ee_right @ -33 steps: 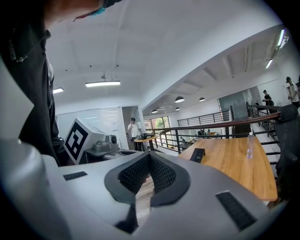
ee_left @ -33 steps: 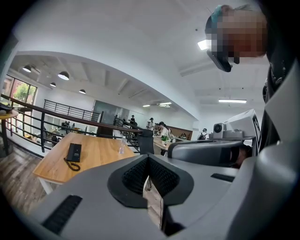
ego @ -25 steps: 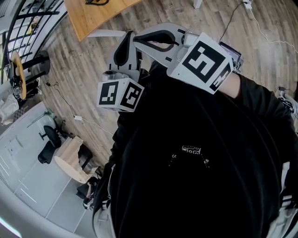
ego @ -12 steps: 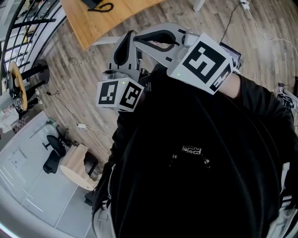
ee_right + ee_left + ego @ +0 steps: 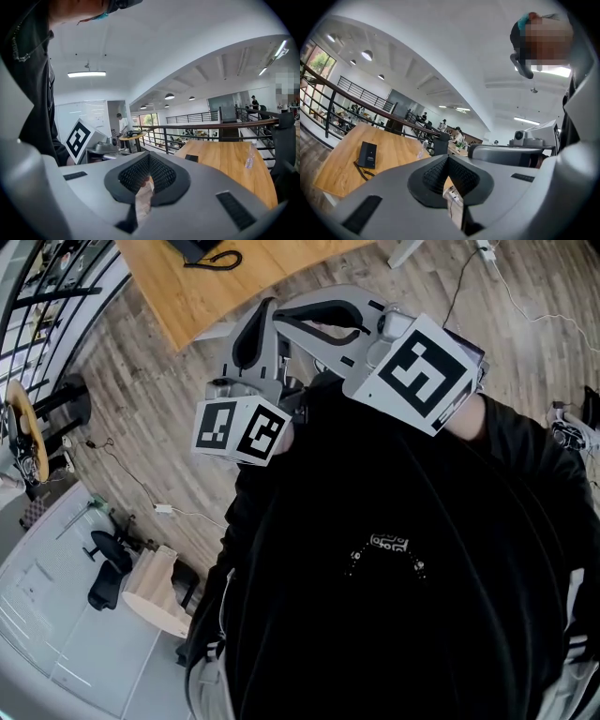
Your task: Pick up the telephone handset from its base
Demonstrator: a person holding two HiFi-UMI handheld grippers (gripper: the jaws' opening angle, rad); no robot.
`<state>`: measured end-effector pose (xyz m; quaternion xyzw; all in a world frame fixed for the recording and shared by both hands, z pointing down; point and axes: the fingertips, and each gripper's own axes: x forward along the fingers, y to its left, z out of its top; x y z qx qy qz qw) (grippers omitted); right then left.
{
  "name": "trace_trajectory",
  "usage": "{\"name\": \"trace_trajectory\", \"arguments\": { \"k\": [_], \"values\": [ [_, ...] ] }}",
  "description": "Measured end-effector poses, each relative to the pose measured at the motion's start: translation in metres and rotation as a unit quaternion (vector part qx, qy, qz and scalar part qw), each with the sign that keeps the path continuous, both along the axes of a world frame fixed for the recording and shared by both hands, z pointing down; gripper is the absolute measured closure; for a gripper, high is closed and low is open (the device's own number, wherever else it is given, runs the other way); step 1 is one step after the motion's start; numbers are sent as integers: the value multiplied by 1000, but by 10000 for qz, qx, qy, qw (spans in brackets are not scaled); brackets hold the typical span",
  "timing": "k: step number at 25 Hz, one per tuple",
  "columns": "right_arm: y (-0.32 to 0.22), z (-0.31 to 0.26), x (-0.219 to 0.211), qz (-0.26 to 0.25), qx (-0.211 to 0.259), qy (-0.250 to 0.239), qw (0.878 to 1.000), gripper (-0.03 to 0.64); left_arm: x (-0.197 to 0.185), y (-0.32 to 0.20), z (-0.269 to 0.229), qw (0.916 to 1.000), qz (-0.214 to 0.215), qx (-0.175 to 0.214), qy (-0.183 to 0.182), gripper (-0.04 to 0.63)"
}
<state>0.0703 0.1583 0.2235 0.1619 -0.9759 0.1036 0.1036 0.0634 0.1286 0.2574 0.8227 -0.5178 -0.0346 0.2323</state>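
Fingers [image 5: 433, 176]: left gripper [image 5: 448, 159] and right gripper [image 5: 149, 159] both pinched together, empty
Telephone [image 5: 368, 154]: on table [image 5: 398, 150], well apart from both
Handling: likely light, stiff, slick plastic; cord may tug
Hold: across handset middle

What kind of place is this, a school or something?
Probably a big open office on an upper floor: a long wooden table, a metal railing, and people at desks farther back.
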Motion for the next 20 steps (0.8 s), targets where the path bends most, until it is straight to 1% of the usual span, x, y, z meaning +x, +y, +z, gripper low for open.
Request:
{"name": "trace_trajectory", "arguments": {
  "k": [6, 10, 15, 18, 20],
  "values": [
    [-12, 4, -46, -150, -60, 114, 9998, 600, -45, -12, 4, 10000, -59, 50, -19, 595],
    [-16, 7, -75, -272, 77, 204, 9994, 601, -74, -16, 6, 9999, -96, 85, -45, 595],
    [-16, 16, -111, -452, 76, 347, 9983, 600, -109, -16, 14, 9999, -36, 115, 19, 594],
    [-15, 24, -125, -513, -4, 380, 9980, 601, -122, -16, 23, 9999, -1, 95, 54, 594],
    [-12, 32, -132, -582, -37, 468, 9972, 600, -128, -12, 32, 9999, -24, 7, 132, 594]
  ]
}}
